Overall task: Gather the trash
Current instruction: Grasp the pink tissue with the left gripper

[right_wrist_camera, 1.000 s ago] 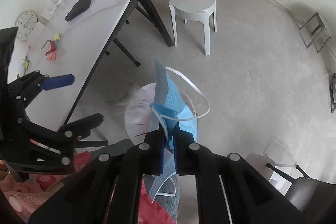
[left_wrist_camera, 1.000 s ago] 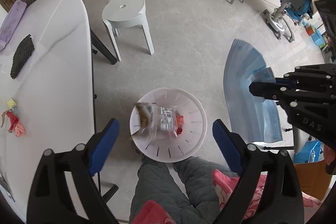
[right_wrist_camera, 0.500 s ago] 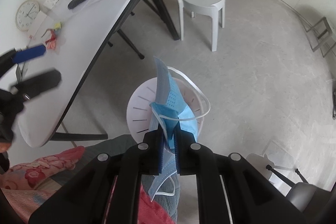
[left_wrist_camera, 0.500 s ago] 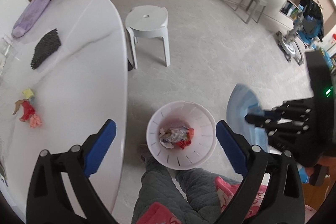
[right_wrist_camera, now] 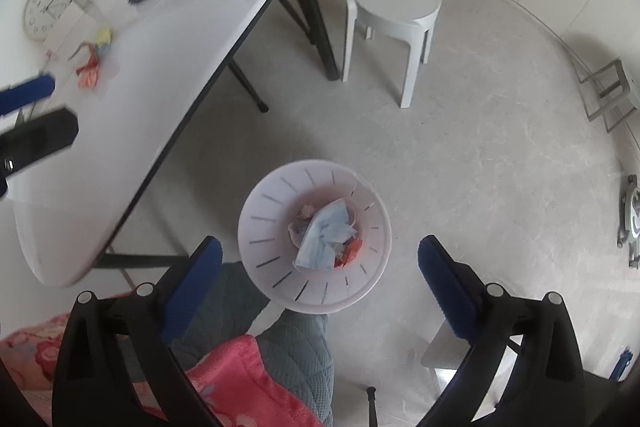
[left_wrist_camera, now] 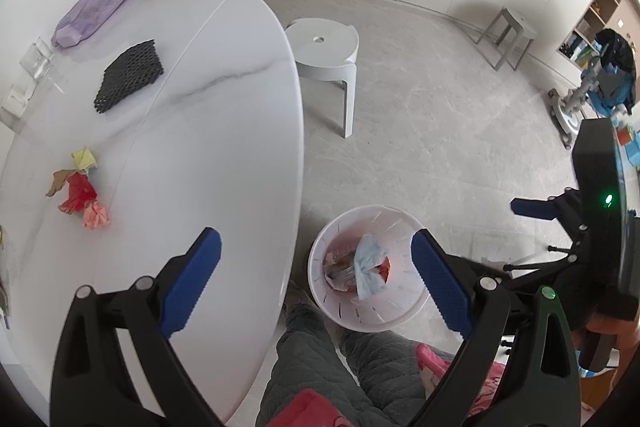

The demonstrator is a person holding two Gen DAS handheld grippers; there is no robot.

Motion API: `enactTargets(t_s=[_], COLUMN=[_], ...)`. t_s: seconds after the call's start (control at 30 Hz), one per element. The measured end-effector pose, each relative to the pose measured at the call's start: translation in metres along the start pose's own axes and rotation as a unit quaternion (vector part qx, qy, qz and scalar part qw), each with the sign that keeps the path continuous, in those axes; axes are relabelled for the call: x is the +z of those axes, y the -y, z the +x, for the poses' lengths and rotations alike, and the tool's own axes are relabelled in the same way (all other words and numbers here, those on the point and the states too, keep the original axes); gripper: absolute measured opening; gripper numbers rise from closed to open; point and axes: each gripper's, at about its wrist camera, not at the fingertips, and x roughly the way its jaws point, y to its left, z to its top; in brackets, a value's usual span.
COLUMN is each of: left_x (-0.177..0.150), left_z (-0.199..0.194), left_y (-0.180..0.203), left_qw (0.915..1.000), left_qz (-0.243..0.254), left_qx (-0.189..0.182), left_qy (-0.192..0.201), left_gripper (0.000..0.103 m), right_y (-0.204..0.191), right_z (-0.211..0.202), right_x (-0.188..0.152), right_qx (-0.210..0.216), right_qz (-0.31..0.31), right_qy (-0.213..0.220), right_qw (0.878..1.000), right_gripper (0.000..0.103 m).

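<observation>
- Left wrist view: the left gripper (left_wrist_camera: pixel 316 267) is wide open with nothing between its blue bumpy pads; it hangs over the round edge of the white table (left_wrist_camera: pixel 208 131)
- The smooth shiny table has faint grey lines in it; its curved edge runs just beside the white bin (left_wrist_camera: pixel 400 315) on the floor
- The round plastic bin has thin slots in its wall; the soft blue face mask (left_wrist_camera: pixel 370 269) lies inside it on top of other trash
- Crumpled paper scraps (left_wrist_camera: pixel 80 191), red, pink and yellow, sit on the table, well apart from the bin
- A black bumpy mat (left_wrist_camera: pixel 130 75) lies farther back, with bare table around it
- The grey floor past the bin is wide open up to a white round stool (left_wrist_camera: pixel 324 47)
- Right wrist view: the right gripper (right_wrist_camera: pixel 320 255) has just let its jaws spring wide open, and nothing is between them; it hangs right above the bin (right_wrist_camera: pixel 272 211)
- The mask (right_wrist_camera: pixel 326 233) lies crumpled in the bin
- Only this view shows the table's black legs (right_wrist_camera: pixel 316 15) and a round white clock (right_wrist_camera: pixel 46 7) lying on the table
- Only the left view shows the shelves (left_wrist_camera: pixel 596 23) far off on the right
</observation>
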Motion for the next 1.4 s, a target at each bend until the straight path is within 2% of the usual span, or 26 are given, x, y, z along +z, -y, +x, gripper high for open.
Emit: enactTargets(t_s=[0.27,0.47,0.67,0.83,0.97,1.07,1.23,1.27,1.33,1.4], left_x=[0.001,-0.002,-0.021,-0.038,-0.038,-0.033,-0.032,-0.032,-0.032,-0.034], left_z=[-0.011,-0.021,-0.015,0.011,0.041,0.063,0.084,0.087,0.092,0.096], left_y=[-0.03,-0.091,-0.171,-0.22,-0.248,-0.26,-0.272,-0.273,-0.272,-0.274], left_qw=[0.9993,0.9943,0.9811,0.9671,0.9579,0.9555,0.9504,0.9504,0.951,0.9499], left_qz=[-0.027,-0.082,-0.163,-0.223,-0.259,-0.271,-0.294,-0.295,-0.294,-0.3], left_qx=[0.015,0.053,0.09,0.111,0.115,0.111,0.1,0.099,0.095,0.089], left_qy=[0.019,0.042,0.053,0.053,0.047,0.035,0.016,0.015,0.006,0.003], left_gripper=[0.092,0.092,0.092,0.091,0.084,0.076,0.068,0.06,0.055,0.044], right_y=[0.0,-0.027,-0.087,-0.134,-0.166,-0.183,-0.202,-0.204,-0.206,-0.207], right_z=[-0.017,-0.032,-0.029,-0.02,-0.005,0.007,0.018,0.019,0.018,0.019], right_x=[0.025,0.066,0.121,0.157,0.181,0.194,0.21,0.211,0.212,0.213], right_qx=[-0.01,0.001,0.024,0.04,0.039,0.043,0.053,0.054,0.057,0.056], right_qz=[0.017,0.0,-0.057,-0.097,-0.126,-0.139,-0.146,-0.147,-0.147,-0.147], right_qy=[0.025,0.055,0.076,0.077,0.069,0.062,0.057,0.057,0.056,0.056], right_qw=[0.999,0.998,0.995,0.991,0.989,0.987,0.986,0.986,0.986,0.986], right_gripper=[0.1,0.1,0.1,0.1,0.1,0.1,0.1,0.1,0.1,0.1])
